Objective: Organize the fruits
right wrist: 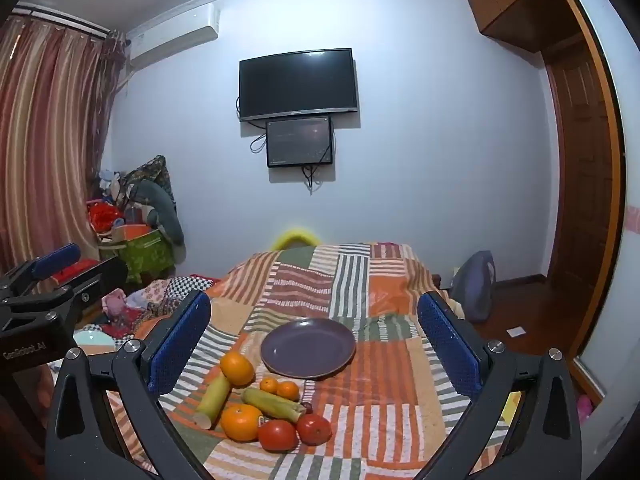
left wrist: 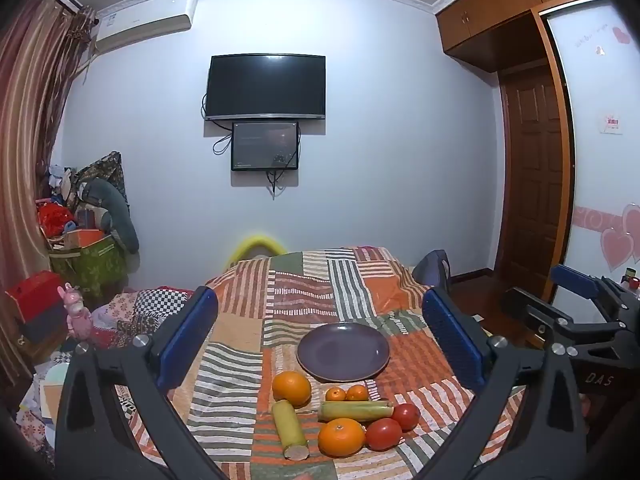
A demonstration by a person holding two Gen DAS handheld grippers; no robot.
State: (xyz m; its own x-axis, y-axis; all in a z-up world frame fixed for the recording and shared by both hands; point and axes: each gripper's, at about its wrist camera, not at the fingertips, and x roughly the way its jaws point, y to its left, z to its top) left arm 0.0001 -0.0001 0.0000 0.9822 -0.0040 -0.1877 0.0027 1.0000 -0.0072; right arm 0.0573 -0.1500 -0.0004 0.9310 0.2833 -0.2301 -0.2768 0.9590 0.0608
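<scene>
Hovering above the bed [left wrist: 320, 280], the left gripper [left wrist: 320, 336] and right gripper [right wrist: 314, 340] both gape wide with nothing between their pads. Oranges [left wrist: 291, 388], tomatoes [left wrist: 383, 434] and two green stalks [left wrist: 290, 430] cluster just before an empty purple plate [left wrist: 343, 352].

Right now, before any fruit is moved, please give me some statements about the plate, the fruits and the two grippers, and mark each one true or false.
1. The plate is empty. True.
2. Two tomatoes lie beside a big orange. True.
3. The left gripper holds an orange. False: its jaws are open and hold nothing.
4. The small oranges lie on the plate. False: they lie on the cloth, in front of the plate.
5. The right gripper is open. True.
</scene>
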